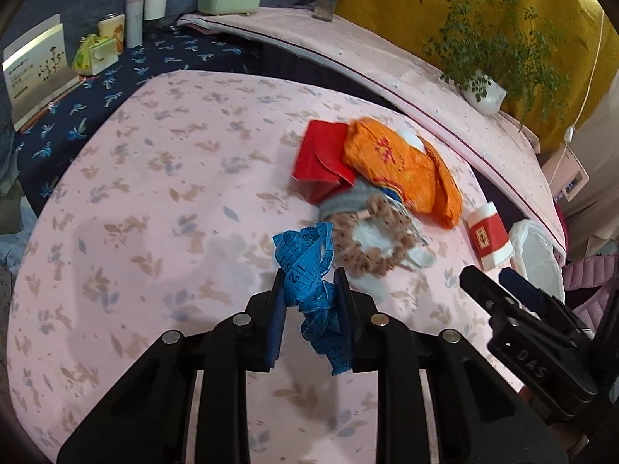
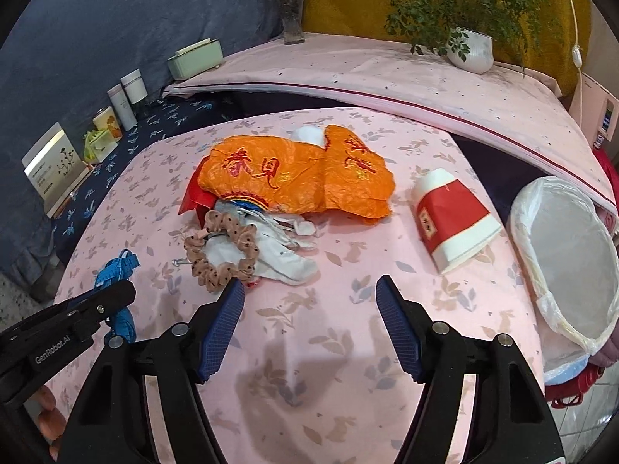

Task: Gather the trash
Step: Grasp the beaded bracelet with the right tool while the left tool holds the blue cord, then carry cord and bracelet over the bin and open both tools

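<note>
My left gripper (image 1: 309, 276) is shut on a crumpled blue measuring tape (image 1: 305, 263), held just above the pink floral tablecloth (image 1: 154, 212). The same tape (image 2: 116, 266) and left gripper (image 2: 116, 295) appear at the lower left of the right wrist view. My right gripper (image 2: 309, 286) stands open over bare cloth with nothing between its fingers. Beyond it lie a brown dotted scrunchie (image 2: 220, 255) on a white cloth (image 2: 286, 261), an orange plastic bag (image 2: 301, 170), a red packet (image 1: 321, 158) and a tipped red-and-white paper cup (image 2: 452, 216).
A bin with a white liner (image 2: 568, 255) stands at the table's right edge. Behind the table, a pink-covered ledge carries a potted plant (image 2: 472, 50), a flower vase (image 2: 292, 11) and a green box (image 2: 195, 60). Jars and a card (image 2: 54, 162) stand at the left.
</note>
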A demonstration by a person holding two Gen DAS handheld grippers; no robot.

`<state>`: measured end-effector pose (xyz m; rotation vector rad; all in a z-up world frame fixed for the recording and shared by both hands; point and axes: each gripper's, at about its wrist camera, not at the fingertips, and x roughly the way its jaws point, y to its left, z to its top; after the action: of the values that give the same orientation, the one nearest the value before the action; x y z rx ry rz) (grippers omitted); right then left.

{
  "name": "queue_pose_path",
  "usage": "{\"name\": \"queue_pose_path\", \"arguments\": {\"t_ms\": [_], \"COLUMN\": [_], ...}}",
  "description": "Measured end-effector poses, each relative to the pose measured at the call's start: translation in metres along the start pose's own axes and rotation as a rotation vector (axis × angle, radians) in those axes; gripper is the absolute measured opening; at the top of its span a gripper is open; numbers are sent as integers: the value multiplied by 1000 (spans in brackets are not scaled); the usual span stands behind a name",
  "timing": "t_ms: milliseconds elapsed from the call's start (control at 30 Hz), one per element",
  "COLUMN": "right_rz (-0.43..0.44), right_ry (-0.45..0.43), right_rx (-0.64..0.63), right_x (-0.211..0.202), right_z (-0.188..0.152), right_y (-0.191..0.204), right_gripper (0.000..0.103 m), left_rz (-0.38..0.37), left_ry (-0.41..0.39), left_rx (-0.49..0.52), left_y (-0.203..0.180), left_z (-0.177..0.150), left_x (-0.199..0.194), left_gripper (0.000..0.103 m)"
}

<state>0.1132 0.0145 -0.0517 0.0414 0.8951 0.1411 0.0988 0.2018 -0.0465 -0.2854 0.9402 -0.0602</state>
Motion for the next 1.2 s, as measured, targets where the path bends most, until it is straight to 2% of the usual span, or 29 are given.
{"name": "queue_pose_path", "arguments": {"t_ms": [167,433,533,567,667,933,1200], "right_rz": [21,31,34,38,44,69,43], "right_ry": [29,94,108,113,101,-14,-142], "right_rx": [-16,-20,-23,-24,-36,-10,55], "right_x": [25,59,67,68,65,15,-47], "right_z": [9,11,10,10,10,27,51], "right_y": [20,33,34,34,34,16,-34], "right_gripper": [54,34,22,15,8,6,6], "left_rz": [11,27,26,27,32,22,-39], "left_ry": [-7,-12,-11,-12,-17,-41,-90], "left_rx": [-10,4,11,13,29,61,152], "left_y": [14,20,18,17,11,-13,-81], "left_z": [9,21,24,24,26,30,39], "left_x": [3,12,15,15,14,0,-23], "left_gripper": [23,23,23,23,23,23,23]}}
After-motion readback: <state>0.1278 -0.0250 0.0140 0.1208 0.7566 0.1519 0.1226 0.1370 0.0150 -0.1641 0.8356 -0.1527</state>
